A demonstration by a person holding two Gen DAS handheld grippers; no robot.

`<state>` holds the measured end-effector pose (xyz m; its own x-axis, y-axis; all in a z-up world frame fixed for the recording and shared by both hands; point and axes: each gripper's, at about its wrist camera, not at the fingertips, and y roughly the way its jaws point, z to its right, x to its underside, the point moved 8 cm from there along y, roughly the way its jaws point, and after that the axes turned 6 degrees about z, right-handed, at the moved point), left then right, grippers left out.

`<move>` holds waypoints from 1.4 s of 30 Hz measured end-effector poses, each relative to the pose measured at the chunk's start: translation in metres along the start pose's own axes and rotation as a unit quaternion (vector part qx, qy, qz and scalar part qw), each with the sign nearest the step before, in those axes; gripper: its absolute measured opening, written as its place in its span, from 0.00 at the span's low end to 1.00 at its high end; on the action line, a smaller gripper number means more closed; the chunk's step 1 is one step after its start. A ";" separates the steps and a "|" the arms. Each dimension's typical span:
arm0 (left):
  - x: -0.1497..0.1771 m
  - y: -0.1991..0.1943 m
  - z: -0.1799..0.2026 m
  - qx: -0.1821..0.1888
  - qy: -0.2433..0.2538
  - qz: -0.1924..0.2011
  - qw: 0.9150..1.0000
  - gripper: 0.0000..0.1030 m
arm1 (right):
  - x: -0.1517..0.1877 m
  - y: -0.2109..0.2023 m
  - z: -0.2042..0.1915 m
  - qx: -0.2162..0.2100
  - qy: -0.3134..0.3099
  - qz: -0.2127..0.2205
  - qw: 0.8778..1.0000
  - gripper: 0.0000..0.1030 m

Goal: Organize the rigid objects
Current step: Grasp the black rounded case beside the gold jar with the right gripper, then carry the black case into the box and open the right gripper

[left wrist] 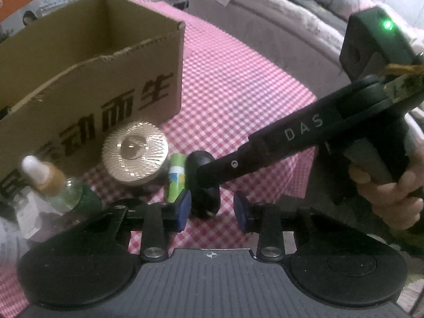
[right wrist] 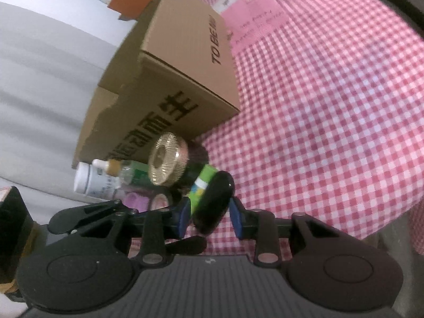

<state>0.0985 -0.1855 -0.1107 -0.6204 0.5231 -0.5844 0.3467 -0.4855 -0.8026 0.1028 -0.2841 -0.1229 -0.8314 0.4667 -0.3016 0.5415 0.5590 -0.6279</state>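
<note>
A black oval case (right wrist: 212, 204) lies on the pink checked cloth (right wrist: 318, 106), and my right gripper (right wrist: 210, 218) is shut on it, blue pads against both sides. In the left wrist view the same black case (left wrist: 204, 188) sits between the pads of my left gripper (left wrist: 213, 209). The left pad is close beside it and a gap shows at the right pad. One right-gripper finger (left wrist: 265, 143) reaches in from the right onto the case's top. A green tube (left wrist: 176, 177) and a gold-lidded round jar (left wrist: 135, 156) lie just left of the case.
An open cardboard box (left wrist: 92, 79) stands behind the objects. A dropper bottle (left wrist: 45, 177) and a white pill bottle (right wrist: 92, 182) lie at the left. A person's hand (left wrist: 392, 193) holds the right gripper's handle. A padded bed edge (left wrist: 265, 26) borders the cloth.
</note>
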 end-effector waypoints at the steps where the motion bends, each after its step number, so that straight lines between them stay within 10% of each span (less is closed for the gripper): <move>1: 0.000 0.003 0.000 -0.004 0.003 -0.003 1.000 0.33 | -0.001 0.003 0.001 -0.002 0.000 0.000 1.000 0.30; 25: -0.013 0.001 0.017 -0.031 0.035 0.027 0.999 0.28 | -0.010 0.004 -0.005 -0.004 -0.023 0.049 0.999 0.17; 34: -0.048 -0.080 0.014 -0.082 0.057 0.134 0.986 0.28 | -0.024 -0.054 -0.088 -0.023 -0.123 0.122 0.985 0.17; 42: -0.077 -0.126 -0.074 -0.150 0.001 0.148 0.978 0.28 | -0.066 -0.011 -0.185 -0.082 -0.215 0.100 0.968 0.17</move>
<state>0.1548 -0.1124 0.0260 -0.4607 0.3931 -0.7957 0.7018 -0.3875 -0.5978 0.1749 -0.1943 0.0370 -0.6643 0.2683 -0.6977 0.6798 0.6049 -0.4146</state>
